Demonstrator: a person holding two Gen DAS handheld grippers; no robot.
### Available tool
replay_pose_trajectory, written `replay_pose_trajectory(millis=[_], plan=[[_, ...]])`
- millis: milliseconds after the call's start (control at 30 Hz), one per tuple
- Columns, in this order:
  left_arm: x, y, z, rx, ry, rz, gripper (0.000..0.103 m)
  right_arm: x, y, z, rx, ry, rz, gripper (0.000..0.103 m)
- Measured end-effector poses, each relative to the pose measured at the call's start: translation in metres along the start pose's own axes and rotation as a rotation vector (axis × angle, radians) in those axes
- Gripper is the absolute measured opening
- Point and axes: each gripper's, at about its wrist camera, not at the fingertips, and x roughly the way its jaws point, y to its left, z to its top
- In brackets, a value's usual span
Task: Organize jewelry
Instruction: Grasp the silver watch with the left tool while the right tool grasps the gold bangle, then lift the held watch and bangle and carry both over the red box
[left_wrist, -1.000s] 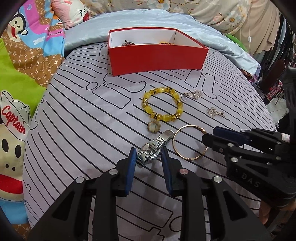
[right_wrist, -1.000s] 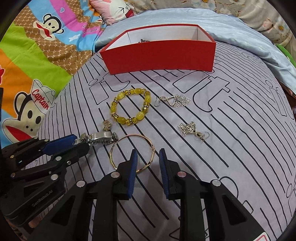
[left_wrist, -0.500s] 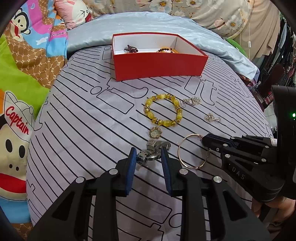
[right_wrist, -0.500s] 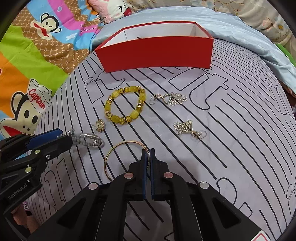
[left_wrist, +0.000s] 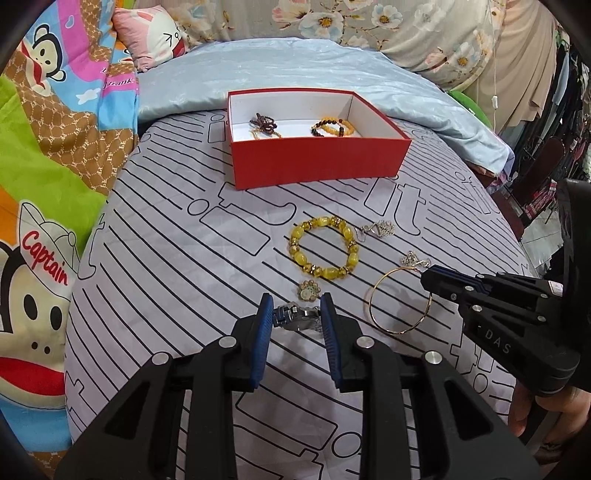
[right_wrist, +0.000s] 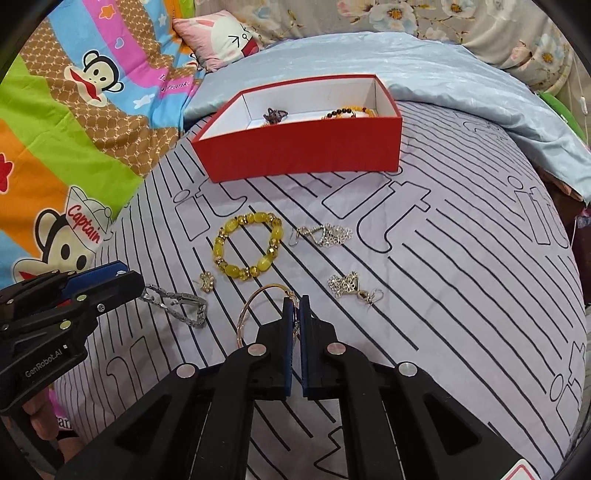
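My left gripper (left_wrist: 296, 314) is shut on a silver watch (left_wrist: 295, 318), held just above the striped cloth; in the right wrist view the watch (right_wrist: 177, 306) hangs from the left gripper (right_wrist: 131, 277). My right gripper (right_wrist: 295, 310) is shut on the rim of a thin gold bangle (right_wrist: 246, 308), which tilts up off the cloth. From the left wrist view the right gripper (left_wrist: 428, 275) pinches the bangle (left_wrist: 370, 301) at its far edge. The red box (left_wrist: 317, 162) stands farther back and holds beaded bracelets.
On the cloth lie a yellow bead bracelet (left_wrist: 323, 247), a small flower charm (left_wrist: 308, 291) and two silver earrings (right_wrist: 325, 234) (right_wrist: 351, 286). A cartoon-print blanket (left_wrist: 55, 184) borders the left side. A pale blue sheet (left_wrist: 295, 74) lies behind the box.
The right gripper has closed on the bangle and raised its edge. The left gripper has lifted the watch off the cloth. Both views have risen, showing inside the box.
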Motion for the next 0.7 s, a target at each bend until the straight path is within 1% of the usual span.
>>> replay_pose_trajectory(millis=[200, 433, 467, 533, 700], plan=[[-0.005, 0.000, 0.008, -0.008, -0.010, -0.010, 0.025, -0.012, 0.000, 0.009, 0.002, -0.035, 0.006, 0.002], [-0.014, -0.002, 0.022, -0.007, -0.042, -0.026, 0.024, -0.026, 0.000, 0.020, 0.001, -0.077, 0.011, 0.002], [-0.015, -0.002, 0.024, -0.005, -0.049, -0.030, 0.012, -0.028, 0.000, 0.022, 0.001, -0.083, 0.012, 0.002], [-0.014, -0.002, 0.031, -0.012, -0.035, -0.049, 0.011, -0.031, 0.000, 0.026, -0.004, -0.094, 0.013, 0.003], [-0.012, -0.002, 0.042, -0.007, -0.053, -0.040, 0.011, -0.034, -0.003, 0.040, -0.002, -0.121, 0.006, 0.003]])
